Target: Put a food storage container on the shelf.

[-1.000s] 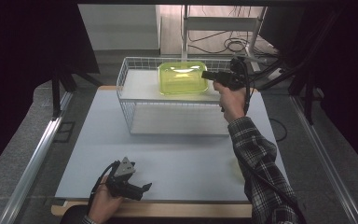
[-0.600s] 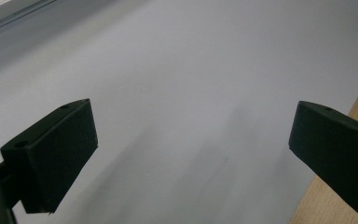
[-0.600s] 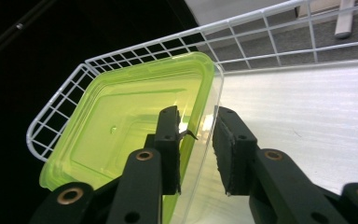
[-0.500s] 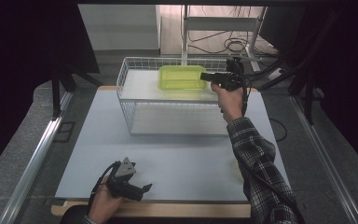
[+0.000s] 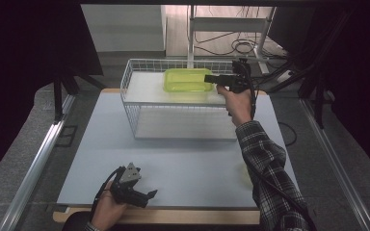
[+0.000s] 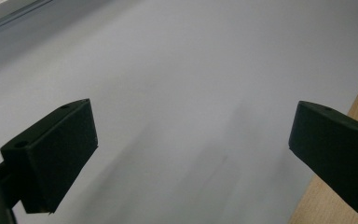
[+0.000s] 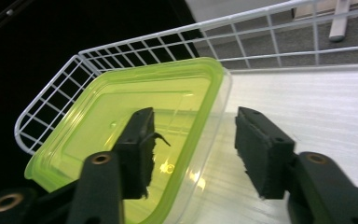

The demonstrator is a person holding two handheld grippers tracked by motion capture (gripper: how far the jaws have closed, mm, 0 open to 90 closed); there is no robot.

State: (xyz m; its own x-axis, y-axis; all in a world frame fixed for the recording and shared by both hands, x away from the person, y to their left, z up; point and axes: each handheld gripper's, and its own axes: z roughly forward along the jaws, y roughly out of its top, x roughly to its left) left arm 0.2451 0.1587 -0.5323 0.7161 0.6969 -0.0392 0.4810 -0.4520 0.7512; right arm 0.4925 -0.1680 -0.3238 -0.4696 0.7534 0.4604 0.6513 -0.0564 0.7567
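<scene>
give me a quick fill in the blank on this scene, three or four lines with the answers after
1. The green container sits inside a white wire ____.
2. The right claw has its jaws on either side of the container's ____, and they have just been opening.
3. The left claw has ____ between its jaws.
4. The person's right sleeve has a ____ pattern.

Missing words: basket; rim; nothing; plaid

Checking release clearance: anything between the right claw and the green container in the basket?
Nothing visible. The right claw straddles the green container's near wall inside the wire basket; its jaws have just been opening, and the pads look clear of the wall.
</scene>
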